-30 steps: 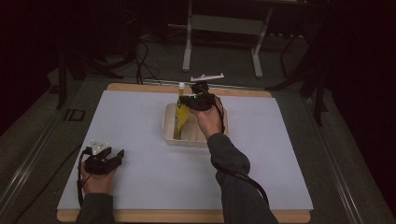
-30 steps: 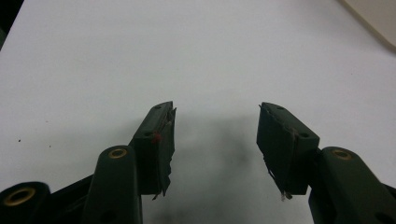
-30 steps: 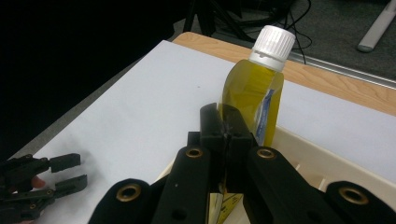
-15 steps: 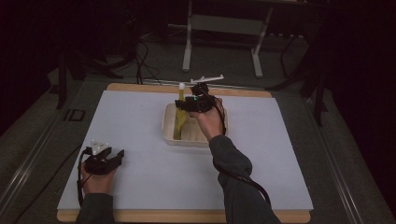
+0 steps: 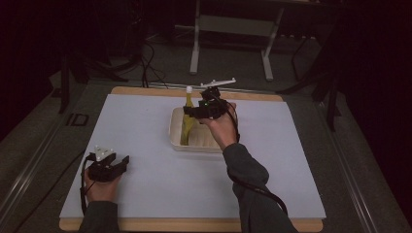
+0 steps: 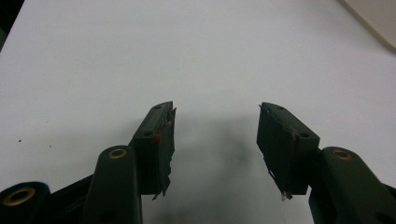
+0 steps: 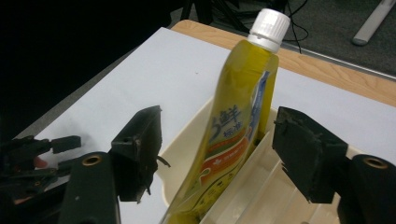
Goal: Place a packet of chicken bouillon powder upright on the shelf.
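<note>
A yellow squeeze pouch (image 7: 233, 126) with a white cap (image 7: 269, 23) stands upright at the left end of a cream tray (image 5: 177, 138). My right gripper (image 7: 217, 147) hovers over the tray, open, its jaws on either side of the pouch without touching it. In the high view the pouch (image 5: 187, 116) rises just left of the right gripper (image 5: 206, 109). My left gripper (image 5: 104, 167) rests on the white mat near the front left, open with nothing between its jaws; the left gripper view shows the left gripper (image 6: 215, 140) over bare mat.
The tray has a ridged inner wall (image 7: 243, 186) beside the pouch. A white mat (image 5: 145, 194) covers a wooden board (image 5: 272, 96). A metal stand (image 5: 233, 29) and cables (image 5: 145, 58) lie on the floor beyond the table.
The right gripper has let go of the pouch and drawn back slightly; the pouch stays standing in the tray. The left gripper has not moved.
</note>
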Tool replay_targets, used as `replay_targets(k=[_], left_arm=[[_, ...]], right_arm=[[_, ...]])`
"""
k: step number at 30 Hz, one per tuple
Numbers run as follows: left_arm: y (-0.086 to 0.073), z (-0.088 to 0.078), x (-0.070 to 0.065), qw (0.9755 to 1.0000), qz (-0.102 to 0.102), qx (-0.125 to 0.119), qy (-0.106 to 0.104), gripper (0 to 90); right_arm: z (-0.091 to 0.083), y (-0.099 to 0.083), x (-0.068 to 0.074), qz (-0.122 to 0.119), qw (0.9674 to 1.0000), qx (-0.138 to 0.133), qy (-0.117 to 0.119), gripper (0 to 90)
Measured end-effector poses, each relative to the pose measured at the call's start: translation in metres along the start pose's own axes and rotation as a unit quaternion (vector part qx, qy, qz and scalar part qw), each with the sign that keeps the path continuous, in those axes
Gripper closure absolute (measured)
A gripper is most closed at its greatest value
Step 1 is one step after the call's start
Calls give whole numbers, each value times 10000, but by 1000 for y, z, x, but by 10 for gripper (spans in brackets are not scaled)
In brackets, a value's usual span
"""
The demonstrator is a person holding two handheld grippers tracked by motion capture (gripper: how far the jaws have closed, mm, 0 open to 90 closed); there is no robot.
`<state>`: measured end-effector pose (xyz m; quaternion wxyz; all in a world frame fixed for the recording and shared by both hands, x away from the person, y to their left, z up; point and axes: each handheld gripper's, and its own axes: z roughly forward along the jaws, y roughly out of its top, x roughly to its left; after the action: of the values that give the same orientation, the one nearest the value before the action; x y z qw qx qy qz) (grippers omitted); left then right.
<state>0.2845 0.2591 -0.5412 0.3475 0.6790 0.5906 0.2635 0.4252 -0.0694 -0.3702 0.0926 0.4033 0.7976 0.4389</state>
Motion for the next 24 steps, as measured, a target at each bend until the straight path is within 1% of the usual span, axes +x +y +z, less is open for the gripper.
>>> replay_targets(k=[1,6,8,12,15,18,20,21,24], left_arm=[[0,0,0,10000,3,4,-1,459],[0,0,0,10000,3,0,8,459],[0,0,0,10000,2,-1,9,459],[0,0,0,10000,-1,-2,7,459],[0,0,0,10000,-2,3,12,459],[0,0,0,10000,-1,2,17,459],[0,0,0,10000,-1,-3,26,459],[0,0,0,10000,-1,-3,26,459],[0,0,0,10000,2,-6,30,459]], right_arm=[[-2,0,1,3,10000,2,9,317],[-12,1,6,-164,9999,22,22,308],[-16,1,7,-211,9997,33,97,312],[-24,0,8,-279,9995,44,134,322],[-30,-3,9,-327,9993,57,173,324],[-36,-7,10,-442,9988,87,194,324],[-41,-10,11,-474,9985,116,240,325],[-41,-10,11,-474,9985,116,240,325],[-50,-18,13,-520,9982,54,305,334]])
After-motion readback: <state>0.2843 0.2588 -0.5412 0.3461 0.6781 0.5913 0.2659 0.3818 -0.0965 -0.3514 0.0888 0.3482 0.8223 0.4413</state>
